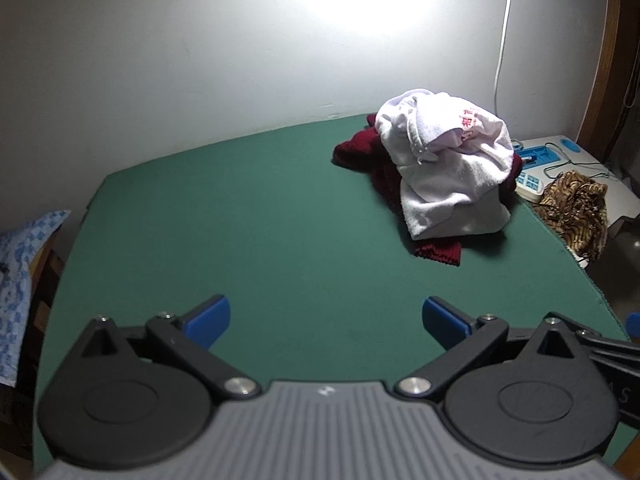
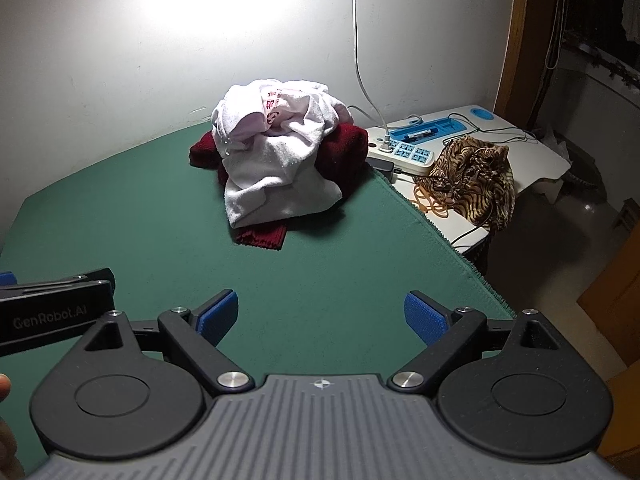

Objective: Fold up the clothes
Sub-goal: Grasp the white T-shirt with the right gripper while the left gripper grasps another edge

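A crumpled white cloth with red print lies heaped on a dark red garment at the far right of the green table. My left gripper hovers open over the near part of the table, well short of the pile, with nothing between its blue pads. My right gripper is also open and empty, beside the left one, whose black body shows at the left edge of the right wrist view.
A white side table to the right holds a blue-and-white power strip, cables and a tiger-striped cloth. A white cable runs up the wall. A blue patterned fabric lies off the table's left edge.
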### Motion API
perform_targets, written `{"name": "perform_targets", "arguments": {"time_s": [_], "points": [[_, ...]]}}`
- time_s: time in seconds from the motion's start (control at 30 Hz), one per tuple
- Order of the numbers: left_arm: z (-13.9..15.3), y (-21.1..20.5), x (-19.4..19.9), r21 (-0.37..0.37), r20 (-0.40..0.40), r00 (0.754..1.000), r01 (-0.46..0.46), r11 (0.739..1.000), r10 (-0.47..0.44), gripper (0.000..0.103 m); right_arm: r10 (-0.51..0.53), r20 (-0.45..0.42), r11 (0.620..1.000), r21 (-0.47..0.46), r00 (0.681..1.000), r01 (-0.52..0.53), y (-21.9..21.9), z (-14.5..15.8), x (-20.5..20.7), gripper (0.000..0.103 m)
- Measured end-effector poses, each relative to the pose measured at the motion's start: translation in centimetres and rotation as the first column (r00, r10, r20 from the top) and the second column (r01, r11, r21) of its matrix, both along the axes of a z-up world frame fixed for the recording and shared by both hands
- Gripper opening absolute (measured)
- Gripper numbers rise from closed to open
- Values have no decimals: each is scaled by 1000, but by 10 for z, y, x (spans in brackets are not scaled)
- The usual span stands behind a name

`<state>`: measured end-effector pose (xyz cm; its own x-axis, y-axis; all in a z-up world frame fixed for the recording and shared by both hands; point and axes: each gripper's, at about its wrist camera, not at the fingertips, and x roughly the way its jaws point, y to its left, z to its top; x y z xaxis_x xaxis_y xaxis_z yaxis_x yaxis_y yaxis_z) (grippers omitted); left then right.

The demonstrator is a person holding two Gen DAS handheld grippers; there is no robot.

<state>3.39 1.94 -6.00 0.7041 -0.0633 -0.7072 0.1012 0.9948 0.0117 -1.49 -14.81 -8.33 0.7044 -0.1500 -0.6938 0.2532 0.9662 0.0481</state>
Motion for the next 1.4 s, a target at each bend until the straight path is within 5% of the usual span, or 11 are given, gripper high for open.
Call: {"name": "perform_targets", "arguments": {"time_s": [0.13, 0.33, 0.6, 0.7, 0.77, 0.97, 1.07, 1.17, 1.23, 1.27, 1.4], "points": [[-22, 4, 7, -120, -75, 997, 5, 993, -14, 102, 18, -3, 1000, -21, 1000, -18, -10, -14, 15, 81], [-42, -20, 19, 0, -136, 986, -95, 995, 94, 102, 153, 61, 984, -100, 986, -146, -35, -12, 80, 80], [-44, -35, 8, 6, -177, 953, -248, 969, 245, 102, 263, 118, 946, -226, 958, -232, -56, -15, 197, 81], [-42, -36, 10, 7, -180, 940, -292, 956, 289, 102, 285, 125, 954, -131, 950, -269, -68, -22, 205, 9], [-40, -38, 16, 6, -179, 934, -313, 950, 309, 102, 297, 197, 955, -36, 934, -296, -78, -20, 189, 7], [-33, -47, 34, 3, -174, 922, -351, 936, 346, 102, 439, 273, 894, -37, 856, -447, -82, -11, 131, 0], [-30, -64, 45, 3, -161, 939, -308, 951, 304, 102, 547, 258, 826, -17, 796, -563, -81, -12, 111, 0], [-29, -78, 55, 12, -152, 952, -268, 963, 267, 102, 624, 247, 781, -213, 742, -587, -71, -13, 98, 7], [-26, -84, 60, 24, -143, 956, -254, 967, 255, 102, 628, 253, 774, -304, 736, -555, -69, -13, 105, 57], [-24, -85, 62, 26, -138, 958, -250, 968, 252, 102, 630, 262, 770, -333, 731, -544, -68, -13, 111, 69], [-22, -83, 65, 35, -127, 958, -256, 966, 258, 102, 688, 251, 705, -454, 681, -545, -47, -22, 136, 77]]}}
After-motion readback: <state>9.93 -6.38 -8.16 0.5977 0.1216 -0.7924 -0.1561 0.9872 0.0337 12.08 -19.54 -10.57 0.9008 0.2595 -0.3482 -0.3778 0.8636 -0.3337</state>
